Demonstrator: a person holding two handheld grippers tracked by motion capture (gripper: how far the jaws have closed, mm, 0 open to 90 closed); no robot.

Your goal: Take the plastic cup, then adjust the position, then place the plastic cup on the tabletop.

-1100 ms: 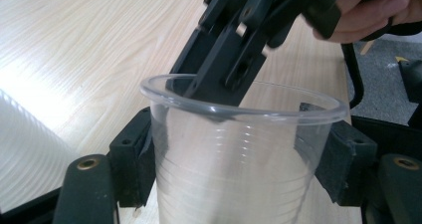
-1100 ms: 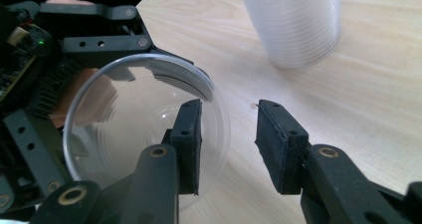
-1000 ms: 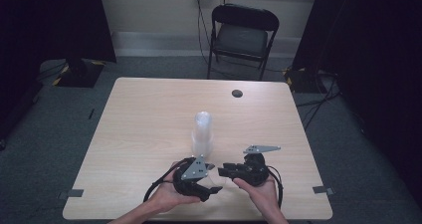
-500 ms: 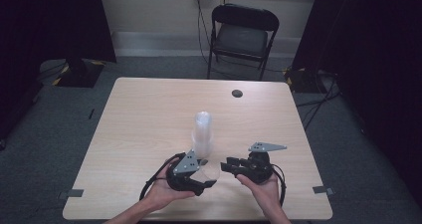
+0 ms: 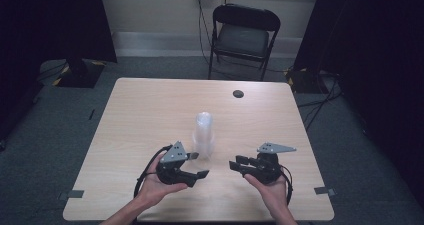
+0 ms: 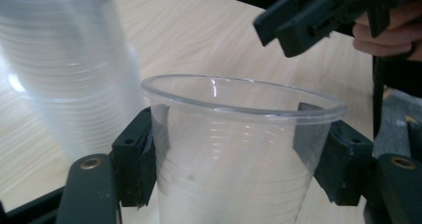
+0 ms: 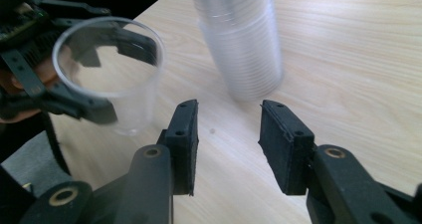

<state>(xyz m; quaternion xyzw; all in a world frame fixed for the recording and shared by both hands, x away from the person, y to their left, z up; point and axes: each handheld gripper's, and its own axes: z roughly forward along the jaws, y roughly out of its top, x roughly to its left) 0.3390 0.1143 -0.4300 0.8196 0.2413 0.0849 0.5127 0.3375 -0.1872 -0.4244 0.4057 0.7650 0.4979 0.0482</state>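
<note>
Left gripper [image 6: 239,149] clamping clear cup [image 6: 234,154] just beside stack [image 5: 204,135]; right gripper [image 7: 226,139] opening, empty. Handling light, thin, crushable, slippery: gripping gently under rim.

Both forearms in from near edge, hands low over tabletop. Left hand-held gripper [image 5: 197,175] cradled in upturned left hand [image 5: 155,185], jaws pointing right, clamped on cup [image 6: 234,154], pads on opposite walls. Right hand-held gripper [image 5: 237,164] in right hand [image 5: 270,185], jaws pointing left toward the other, just been opening, nothing between them. The two tips near, apart.
</note>
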